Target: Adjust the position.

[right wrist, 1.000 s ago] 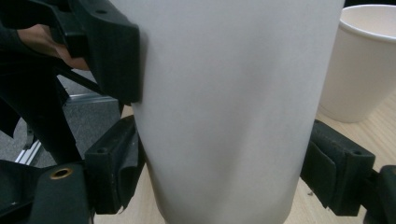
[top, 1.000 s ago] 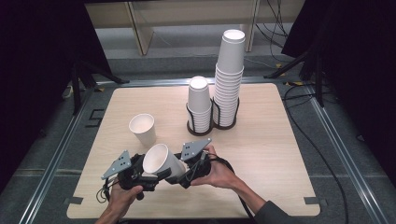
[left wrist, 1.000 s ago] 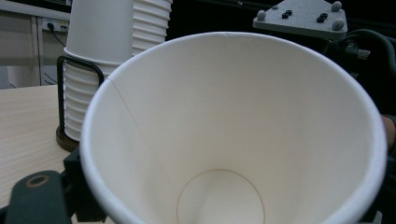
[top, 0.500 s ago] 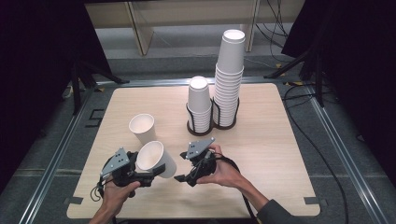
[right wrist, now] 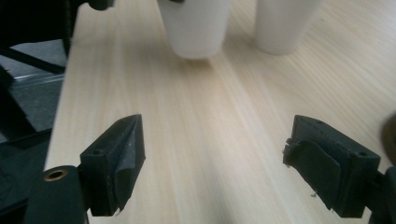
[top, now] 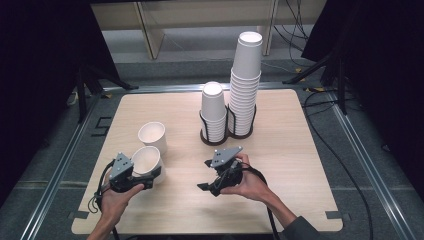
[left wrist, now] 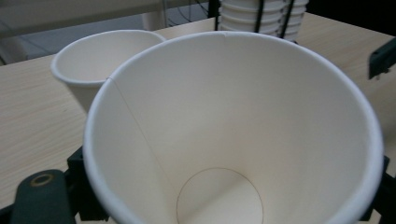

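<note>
My left gripper [top: 145, 175] is shut on a white paper cup [top: 146, 157], held low over the table's front left with its mouth up and tilted toward me; its inside [left wrist: 233, 140] looks empty. A second white cup [top: 152, 136] stands upright just behind it, close or touching. My right gripper [top: 204, 175] is open and holds nothing, pointing left at the held cup [right wrist: 196, 28] across a gap of bare wood. In the right gripper view its fingers [right wrist: 116, 163] stand wide apart.
A black wire holder [top: 227, 132] at the table's middle back carries a short cup stack [top: 214, 112] and a tall one [top: 246, 85]. The wooden table [top: 300, 165] has bare room at right. Dark stands and cables surround it.
The right gripper has let go of the cup and drawn back to the right, now open. The left gripper carried the cup left and lower, beside the standing cup.
</note>
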### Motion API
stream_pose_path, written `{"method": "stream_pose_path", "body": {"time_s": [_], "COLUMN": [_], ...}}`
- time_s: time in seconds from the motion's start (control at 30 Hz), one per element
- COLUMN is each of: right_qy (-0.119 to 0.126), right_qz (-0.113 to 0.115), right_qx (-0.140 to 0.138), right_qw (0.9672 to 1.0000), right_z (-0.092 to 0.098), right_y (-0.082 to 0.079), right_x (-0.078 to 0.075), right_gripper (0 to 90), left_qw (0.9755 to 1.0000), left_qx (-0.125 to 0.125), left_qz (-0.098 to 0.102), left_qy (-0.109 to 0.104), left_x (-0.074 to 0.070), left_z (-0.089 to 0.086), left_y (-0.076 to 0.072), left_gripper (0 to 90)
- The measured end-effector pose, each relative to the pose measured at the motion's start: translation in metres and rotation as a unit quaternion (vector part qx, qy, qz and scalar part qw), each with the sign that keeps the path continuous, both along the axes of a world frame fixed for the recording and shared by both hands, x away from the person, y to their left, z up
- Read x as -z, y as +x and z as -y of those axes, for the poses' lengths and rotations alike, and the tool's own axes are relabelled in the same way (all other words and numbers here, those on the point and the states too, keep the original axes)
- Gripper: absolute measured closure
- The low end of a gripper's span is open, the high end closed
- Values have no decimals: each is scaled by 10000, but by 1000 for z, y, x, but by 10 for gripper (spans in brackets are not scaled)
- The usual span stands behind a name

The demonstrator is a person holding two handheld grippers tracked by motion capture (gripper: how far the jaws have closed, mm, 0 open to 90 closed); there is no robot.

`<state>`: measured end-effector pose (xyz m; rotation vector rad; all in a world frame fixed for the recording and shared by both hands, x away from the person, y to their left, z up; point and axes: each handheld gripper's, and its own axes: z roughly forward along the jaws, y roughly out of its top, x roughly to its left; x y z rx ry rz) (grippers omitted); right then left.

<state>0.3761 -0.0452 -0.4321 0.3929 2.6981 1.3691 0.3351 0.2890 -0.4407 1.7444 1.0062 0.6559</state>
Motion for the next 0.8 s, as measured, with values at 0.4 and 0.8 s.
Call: {"method": "stream_pose_path", "body": {"time_s": [0.4,0.8], "right_qy": [-133,-181], "right_qz": [102,92], "right_qx": [416,829], "right_qw": [9990,9963], "right_z": [32,56], "right_y": [4,4], "right_x": [8,12], "right_gripper": [198,197], "left_qw": [9987,9977], "left_qx": [-484,-654], "left_qz": [-101,-167], "left_qy": [77,83], "left_x": [5,9], "left_z": [-24,-37], "left_y": [7,11], "left_gripper": [141,139]}}
